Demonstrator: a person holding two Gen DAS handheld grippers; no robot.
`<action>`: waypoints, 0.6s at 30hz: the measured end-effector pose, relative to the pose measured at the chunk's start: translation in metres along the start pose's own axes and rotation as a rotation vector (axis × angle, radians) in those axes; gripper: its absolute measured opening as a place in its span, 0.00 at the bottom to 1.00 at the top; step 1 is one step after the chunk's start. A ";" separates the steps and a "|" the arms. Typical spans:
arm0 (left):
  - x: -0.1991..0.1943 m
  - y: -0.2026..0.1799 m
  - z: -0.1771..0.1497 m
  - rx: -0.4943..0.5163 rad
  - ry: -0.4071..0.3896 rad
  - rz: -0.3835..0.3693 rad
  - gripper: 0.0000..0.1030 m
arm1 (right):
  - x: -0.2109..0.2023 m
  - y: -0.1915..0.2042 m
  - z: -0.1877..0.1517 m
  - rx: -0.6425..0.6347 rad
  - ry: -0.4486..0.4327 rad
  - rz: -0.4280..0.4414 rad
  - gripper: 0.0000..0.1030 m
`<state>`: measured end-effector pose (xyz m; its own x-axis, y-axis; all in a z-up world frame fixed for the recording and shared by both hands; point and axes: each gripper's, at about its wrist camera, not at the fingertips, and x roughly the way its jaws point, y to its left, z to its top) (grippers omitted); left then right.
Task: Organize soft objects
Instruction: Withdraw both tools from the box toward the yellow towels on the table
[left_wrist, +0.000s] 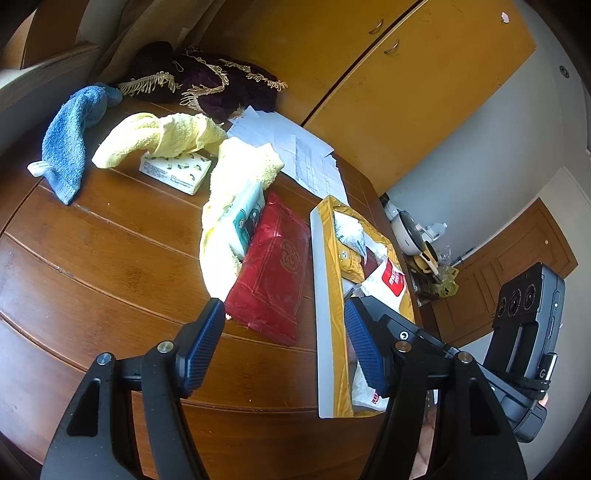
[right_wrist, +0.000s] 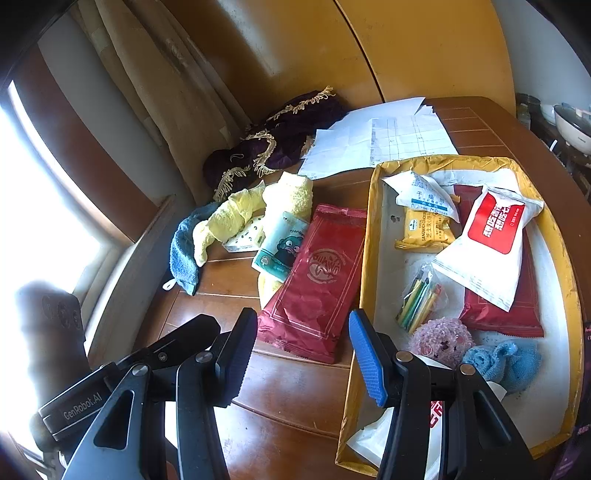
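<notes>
On the table: a brown wooden table (left_wrist: 110, 258) carries loose soft things on one side and a yellow tray (right_wrist: 369, 229) on the other
Left gripper: the left gripper (left_wrist: 284, 343) hangs over the table edge with its jaws spread wide and nothing between them; one blue pad sits near the red packet's lower corner, the other over the tray's near end
Right gripper: the right gripper (right_wrist: 303, 354) is also released and empty; its gap frames the lower end of the red packet, one finger over the tray's rim
Red packet: a red packet (right_wrist: 314, 280) lies flat on the wood just beside the tray; its upper edge touches the yellow towel
Towels: a yellow towel (left_wrist: 177, 136) is twisted across a white tissue pack (left_wrist: 175, 171); a teal cartoon-print pouch (right_wrist: 280, 247) rests on the towel; a blue towel (left_wrist: 70, 144) lies crumpled further out
Tray contents: a white-and-red pouch (right_wrist: 487, 243), a yellow sandwich wrapper (right_wrist: 424, 229), a second red packet under them, a pink knitted piece (right_wrist: 441, 341) and a small blue cloth (right_wrist: 506, 362)
Far end: a dark purple fringed cloth (left_wrist: 207, 81) beside loose paper sheets (left_wrist: 295, 147)
</notes>
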<state>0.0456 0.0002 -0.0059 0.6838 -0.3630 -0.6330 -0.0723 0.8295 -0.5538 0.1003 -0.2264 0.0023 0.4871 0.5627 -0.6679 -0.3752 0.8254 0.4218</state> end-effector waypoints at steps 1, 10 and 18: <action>0.000 0.000 0.000 -0.001 0.001 0.001 0.64 | 0.000 0.000 0.000 -0.001 0.000 0.000 0.52; 0.000 -0.002 -0.002 0.007 0.000 0.000 0.64 | 0.000 0.000 0.000 0.002 -0.001 0.002 0.52; 0.000 0.000 0.000 0.000 -0.001 0.002 0.64 | 0.001 0.000 0.002 0.007 -0.001 0.011 0.52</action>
<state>0.0455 0.0004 -0.0061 0.6841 -0.3613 -0.6337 -0.0738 0.8300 -0.5529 0.1023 -0.2257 0.0027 0.4841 0.5718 -0.6623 -0.3746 0.8195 0.4337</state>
